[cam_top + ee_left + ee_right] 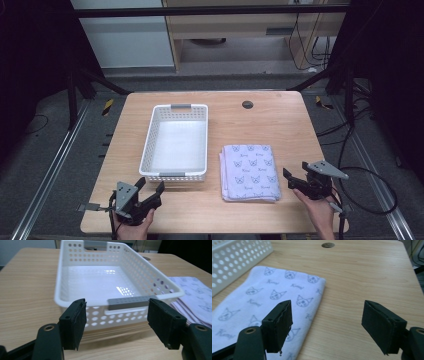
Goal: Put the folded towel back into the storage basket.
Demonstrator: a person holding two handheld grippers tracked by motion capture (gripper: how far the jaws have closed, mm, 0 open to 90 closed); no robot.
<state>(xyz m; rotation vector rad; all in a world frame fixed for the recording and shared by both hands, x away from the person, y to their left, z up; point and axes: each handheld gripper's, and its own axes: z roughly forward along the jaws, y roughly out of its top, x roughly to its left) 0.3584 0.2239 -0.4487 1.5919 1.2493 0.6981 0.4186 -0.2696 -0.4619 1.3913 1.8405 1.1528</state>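
Note:
A white perforated plastic basket with grey handle strips stands empty on the wooden table, left of centre. A folded pale lilac cloth printed with cat faces lies flat just right of it. My left gripper is open near the table's front edge, pointing at the basket's near wall, with nothing between its pads. My right gripper is open at the cloth's right edge; in the right gripper view its left pad hangs over the cloth and the right pad over bare wood.
A small dark round grommet sits in the table near its far edge. Cables trail on the floor to the right of the table. Black frame bars stand at both sides.

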